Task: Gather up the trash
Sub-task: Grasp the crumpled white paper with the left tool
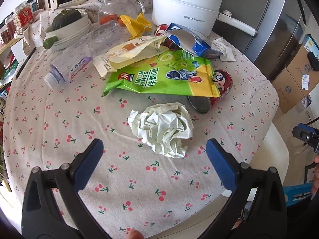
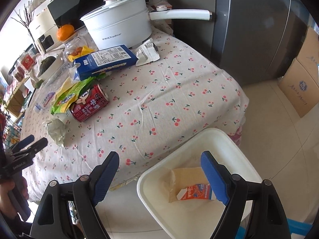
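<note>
Your left gripper [image 1: 154, 155] stands wide open and empty — the crumpled tissue [image 1: 162, 128] lies just above it at frame centre, on the tablecloth [image 1: 59, 119]. Your right gripper [image 2: 159, 165] is also spread, empty, over the white bin [image 2: 199, 139] at lower right — a small carton [image 2: 194, 194] inside.

Crumpled paper [image 1: 162, 128] before snack bag [image 1: 159, 77]; can [image 1: 215, 93] under bag; carton [image 2: 196, 192] in bin [image 2: 235, 139] beside table [image 2: 159, 91].

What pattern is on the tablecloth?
Red cherries on pale fabric, tablecloth; clearest in the left wrist view.
</note>
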The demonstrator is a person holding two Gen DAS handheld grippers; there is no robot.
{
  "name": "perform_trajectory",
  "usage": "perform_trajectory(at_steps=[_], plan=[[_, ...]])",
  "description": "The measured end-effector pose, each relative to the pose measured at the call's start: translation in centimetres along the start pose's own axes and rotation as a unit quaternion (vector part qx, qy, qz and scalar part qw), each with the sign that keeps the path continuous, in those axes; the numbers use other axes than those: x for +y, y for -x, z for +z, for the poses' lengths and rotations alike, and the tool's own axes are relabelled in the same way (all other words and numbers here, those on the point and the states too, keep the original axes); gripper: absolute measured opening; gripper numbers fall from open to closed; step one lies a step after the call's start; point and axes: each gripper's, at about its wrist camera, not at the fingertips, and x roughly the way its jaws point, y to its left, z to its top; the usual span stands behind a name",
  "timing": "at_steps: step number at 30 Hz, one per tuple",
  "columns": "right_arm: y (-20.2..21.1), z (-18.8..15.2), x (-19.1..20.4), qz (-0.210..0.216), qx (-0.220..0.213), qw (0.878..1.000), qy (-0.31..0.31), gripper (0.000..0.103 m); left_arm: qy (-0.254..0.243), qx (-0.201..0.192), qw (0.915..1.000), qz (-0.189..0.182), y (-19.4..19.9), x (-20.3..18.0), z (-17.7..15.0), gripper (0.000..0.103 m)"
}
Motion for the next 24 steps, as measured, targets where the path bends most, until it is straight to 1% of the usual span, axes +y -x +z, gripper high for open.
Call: perform_trajectory(at_steps=[2,4,5,7,8,9,10,11,13,17,19,21,24], plan=[[-0.2,0.4,0.6,0.0,0.0,1.0,0.005,0.085,0.005,0.007,0.9999,-0.009,-1.0,-0.4,0.3,0.094],[-0.4,0.6,1.1,-0.001,0.003,1.0,0.011,0.085,0.009,0.014,0.9998,-0.006,-1.8,-0.7,0.7,0.084],[-0.5,0.7,1.3,0.0,0.004,1.0,0.012,0.085,0.012,0.016,0.9998,-0.002,-2.2,-0.8,0.8,0.081],[-0.6,1.0,1.8,0.003,0.005,1.0,0.014,0.085,0.022,0.021,0.9995,0.002,-2.8,-0.7,1.1,0.068],[-0.6,1.1,2.0,0.005,0.004,1.0,0.016,0.085,0.026,0.025,0.9993,0.005,-3.0,-0.6,1.2,0.063],[-0.6,1.2,2.3,0.005,0.003,1.0,0.019,0.085,0.031,0.029,0.9991,0.006,-3.2,-0.4,1.3,0.056],[-0.6,1.3,2.6,0.004,0.002,1.0,0.023,0.085,0.038,0.034,0.9987,0.003,-3.3,-0.2,1.4,0.046],[-0.5,1.3,2.9,0.003,0.001,1.0,0.027,0.085,0.048,0.037,0.9981,-0.006,-3.2,0.0,1.4,0.044],[-0.6,1.4,3.4,0.0,0.0,0.999,0.035,0.085,0.059,0.032,0.9976,-0.018,-2.7,0.4,1.6,0.034],[-0.9,1.5,4.4,0.002,0.002,0.999,0.048,0.085,0.055,0.017,0.9979,-0.029,-0.6,0.8,1.7,0.032],[-1.3,1.5,5.2,0.005,0.004,0.998,0.06,0.085,0.055,0.009,0.9976,-0.041,0.9,1.2,1.5,0.032],[-2.0,1.6,6.3,0.012,0.01,0.996,0.092,0.085,0.058,0.0,0.9967,-0.056,2.5,1.6,1.3,0.031],[-3.0,1.8,8.4,0.022,0.002,0.988,0.154,0.087,0.059,-0.018,0.9954,-0.074,4.8,2.3,0.9,0.031]])
